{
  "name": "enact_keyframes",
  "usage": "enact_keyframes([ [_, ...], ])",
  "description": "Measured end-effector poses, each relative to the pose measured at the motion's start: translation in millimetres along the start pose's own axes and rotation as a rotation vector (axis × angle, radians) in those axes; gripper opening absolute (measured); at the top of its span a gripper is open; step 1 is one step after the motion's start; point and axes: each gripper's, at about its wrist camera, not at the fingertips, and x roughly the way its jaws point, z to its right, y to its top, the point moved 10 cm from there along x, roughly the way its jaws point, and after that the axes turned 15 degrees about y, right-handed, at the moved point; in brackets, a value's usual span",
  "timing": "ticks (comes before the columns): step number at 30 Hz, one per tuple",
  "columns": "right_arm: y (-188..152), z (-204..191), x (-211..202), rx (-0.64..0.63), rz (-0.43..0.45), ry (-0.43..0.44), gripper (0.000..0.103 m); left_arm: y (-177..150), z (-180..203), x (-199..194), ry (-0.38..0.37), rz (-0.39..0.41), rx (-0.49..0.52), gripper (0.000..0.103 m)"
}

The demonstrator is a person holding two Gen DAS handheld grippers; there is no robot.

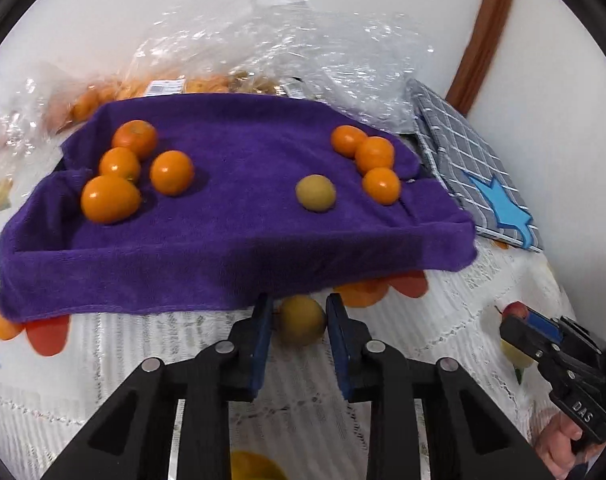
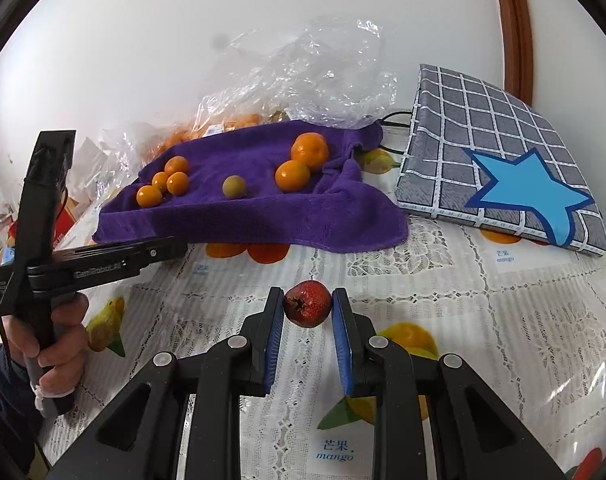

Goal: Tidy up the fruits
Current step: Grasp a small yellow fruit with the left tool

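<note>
Two wrist fisheyes, close, angled down, both facing purple towel, edges perhaps distorted

Seven oranges on the purple towel, two yellow-green fruits, one red fruit, one checked cushion.

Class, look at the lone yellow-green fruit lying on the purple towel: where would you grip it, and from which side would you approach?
Grip the yellow-green fruit across its widest middle, coming down from above and the near edge. It is round, so any width suits. It lies apart from the oranges, on the purple towel.
</note>
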Motion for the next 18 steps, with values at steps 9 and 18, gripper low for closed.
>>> enact_keyframes([
  [9,-0.1,-0.1,0.9,-0.007,-0.003,0.0,0.024,6.2,-21.6,-18.4,-0.126,0.069,-0.161,0.026],
  [18,-0.8,-3.9,0.9,-0.015,-0.002,0.026,0.024,12.6,-48.4,-29.1,-0.083,0.132,-0.248,0.026],
])
